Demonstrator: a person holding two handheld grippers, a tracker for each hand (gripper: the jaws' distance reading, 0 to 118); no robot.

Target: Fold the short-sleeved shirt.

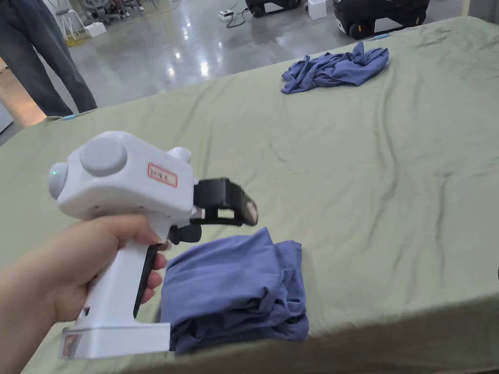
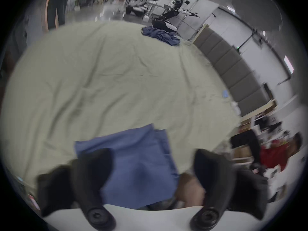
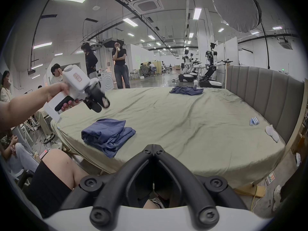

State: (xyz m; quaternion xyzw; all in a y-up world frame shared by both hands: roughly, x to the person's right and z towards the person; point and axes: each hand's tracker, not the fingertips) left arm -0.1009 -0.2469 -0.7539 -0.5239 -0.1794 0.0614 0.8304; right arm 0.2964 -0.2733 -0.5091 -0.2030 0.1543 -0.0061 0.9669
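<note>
Your left claw (image 1: 239, 207), open and empty, seems to hover above the folded blue cotton shirt (image 1: 234, 292), at its 6 o'clock; right claw (image 3: 154, 147) closed, farther off.

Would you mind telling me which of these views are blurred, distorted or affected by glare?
Left gripper view: motion-smeared throughout, its fingers and the folded shirt soft, fisheye bending the bed. Right gripper view: sharp, though fisheye-curved; only the left gripper is blurred. Head view: mostly crisp, with glare on the floor.
</note>
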